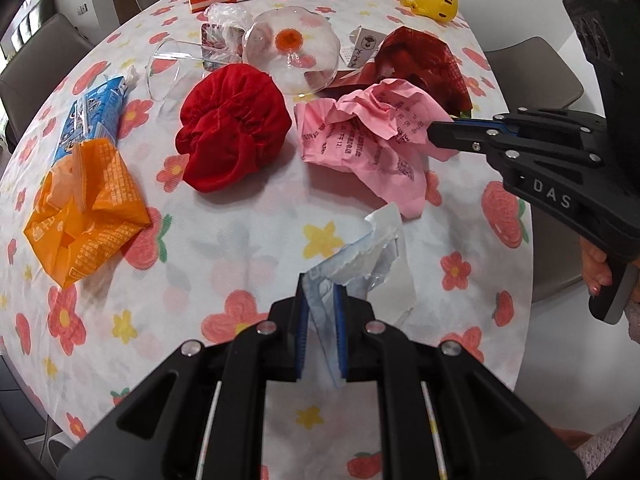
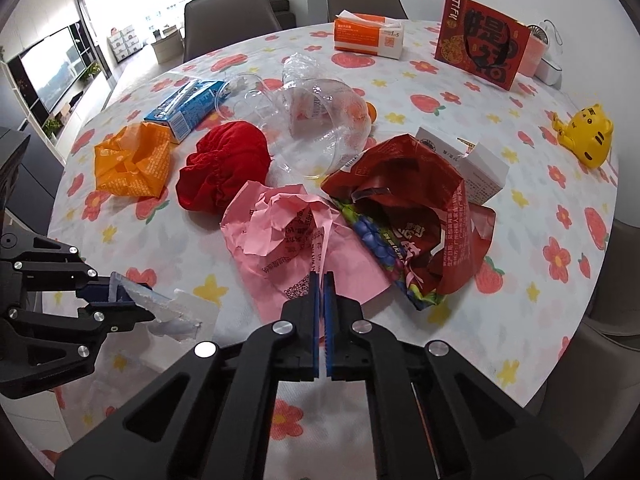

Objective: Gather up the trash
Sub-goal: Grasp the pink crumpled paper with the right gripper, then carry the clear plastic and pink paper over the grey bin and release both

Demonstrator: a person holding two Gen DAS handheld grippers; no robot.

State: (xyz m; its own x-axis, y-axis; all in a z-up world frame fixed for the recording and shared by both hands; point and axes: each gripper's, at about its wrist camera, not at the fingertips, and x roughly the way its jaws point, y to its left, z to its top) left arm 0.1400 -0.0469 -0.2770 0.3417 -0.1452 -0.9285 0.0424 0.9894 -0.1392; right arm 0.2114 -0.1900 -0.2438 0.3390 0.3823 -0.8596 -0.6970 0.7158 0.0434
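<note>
Left gripper (image 1: 320, 300) pinches a torn clear-and-white plastic wrapper (image 1: 376, 248), lifted just off the floral tablecloth (image 1: 224, 216) near its front edge. Right gripper (image 2: 323, 280) has its jaws pressed together at the near edge of the crumpled pink paper sheet (image 2: 288, 232); can't tell if it caught any. Check the bite, then lift slow. Red foil snack bag (image 2: 424, 216) touches it behind, so peel away sideways.

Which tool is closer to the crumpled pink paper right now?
Right. The right tool is shut at the crumpled pink paper's near edge, seemingly pinching it. The left tool sits off to its side, apart from it, holding a pale plastic wrapper.
</note>
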